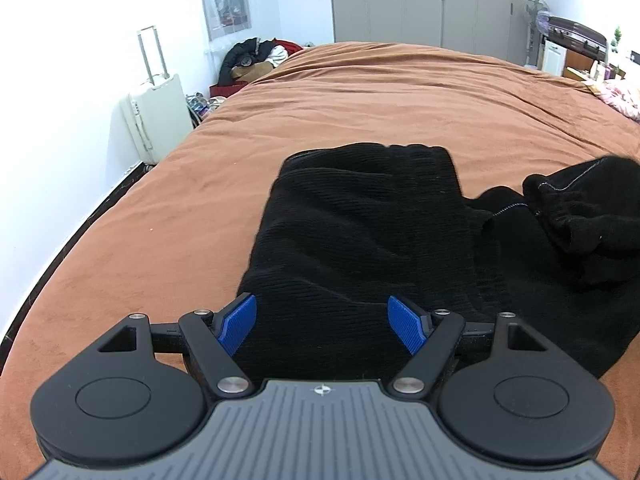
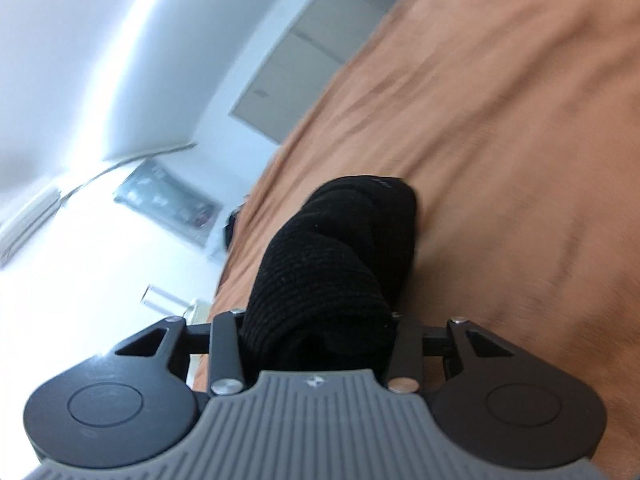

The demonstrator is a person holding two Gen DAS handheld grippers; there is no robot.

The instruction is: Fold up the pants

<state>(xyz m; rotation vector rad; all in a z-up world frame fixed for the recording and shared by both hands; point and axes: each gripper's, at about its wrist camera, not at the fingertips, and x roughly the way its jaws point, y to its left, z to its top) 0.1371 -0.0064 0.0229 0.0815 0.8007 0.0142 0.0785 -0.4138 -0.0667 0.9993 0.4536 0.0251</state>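
Note:
Black ribbed pants [image 1: 360,232] lie on the brown bedspread [image 1: 360,92], with one end folded flat ahead and a bunched part [image 1: 580,216] raised at the right. My left gripper [image 1: 322,324] is open just above the near edge of the pants, its blue pads [image 1: 238,324] wide apart and holding nothing. In the right wrist view my right gripper [image 2: 320,320] is shut on a thick bunch of the pants [image 2: 332,264] and holds it above the bed [image 2: 500,160]. Its pads are hidden by the cloth. That view is tilted and blurred.
A white suitcase [image 1: 154,120] stands by the wall left of the bed. A pile of clothes [image 1: 256,60] sits at the far left corner. Grey wardrobe doors [image 1: 424,16] line the far wall. A fan and shelves [image 1: 560,40] stand at the far right.

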